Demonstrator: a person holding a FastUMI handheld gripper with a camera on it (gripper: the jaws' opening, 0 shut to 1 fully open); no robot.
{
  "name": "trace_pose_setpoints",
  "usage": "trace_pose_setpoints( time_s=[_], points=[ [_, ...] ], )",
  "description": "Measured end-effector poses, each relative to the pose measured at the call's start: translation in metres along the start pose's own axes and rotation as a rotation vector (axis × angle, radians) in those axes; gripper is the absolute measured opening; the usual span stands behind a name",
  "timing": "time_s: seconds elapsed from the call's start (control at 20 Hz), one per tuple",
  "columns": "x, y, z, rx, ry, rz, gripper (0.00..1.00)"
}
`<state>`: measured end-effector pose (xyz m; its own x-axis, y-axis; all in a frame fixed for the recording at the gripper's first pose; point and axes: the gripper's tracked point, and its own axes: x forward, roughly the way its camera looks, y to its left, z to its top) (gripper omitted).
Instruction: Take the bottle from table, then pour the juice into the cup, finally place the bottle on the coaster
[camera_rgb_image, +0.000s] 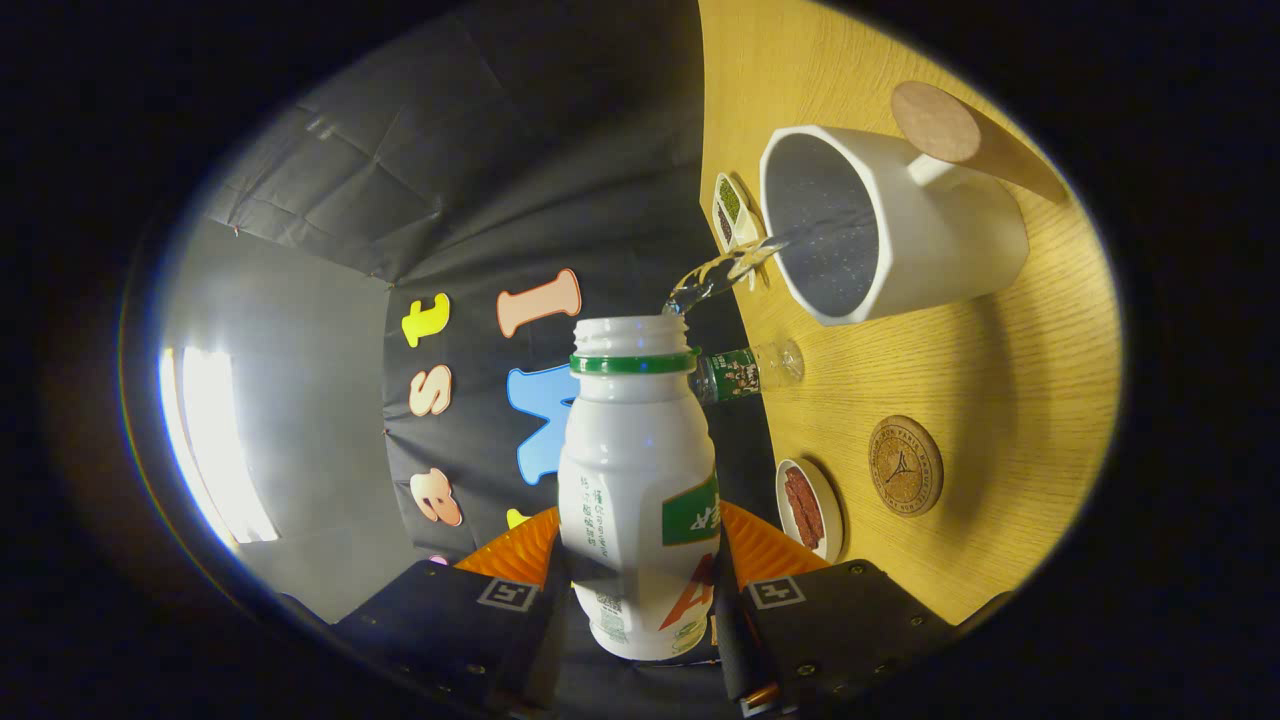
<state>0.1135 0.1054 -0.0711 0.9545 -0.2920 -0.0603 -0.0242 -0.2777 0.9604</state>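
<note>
A: What is the gripper (640, 590) doing at this moment?

B: Its two fingers are clamped on the bottle (637, 480), one on each side of the lower body. The cap is off. The bottle is tipped far over, so the table (1040, 350) stands like a wall in this view.

A: And the juice?

B: A clear stream (720, 270) leaves the mouth of the bottle and goes into the cup (880, 225). The cup is white, with a round wooden handle. It stands just beyond the mouth, a little to the right of the bottle's long axis. I judge the pouring is in progress, not finished.

A: Where is the coaster (905, 465)?

B: It lies on the table, nearer to the fingers than the cup and well apart from it. Beside it is a small dish (812, 508) with something red. A small clear bottle (750, 372) lies between the cup and the dish.

A: So what does the next move need?

B: First the bottle must turn back until its long axis is upright. Then it goes back from the cup toward the coaster and is set down there. The dish is just beside, so it asks for care.
</note>
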Motion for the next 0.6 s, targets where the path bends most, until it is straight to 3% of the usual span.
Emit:
trace_pose_setpoints(
  time_s=[0.6],
  points=[
    [-0.0001,0.0040,-0.0016,0.028,0.006,0.002,0.61]
  ],
)
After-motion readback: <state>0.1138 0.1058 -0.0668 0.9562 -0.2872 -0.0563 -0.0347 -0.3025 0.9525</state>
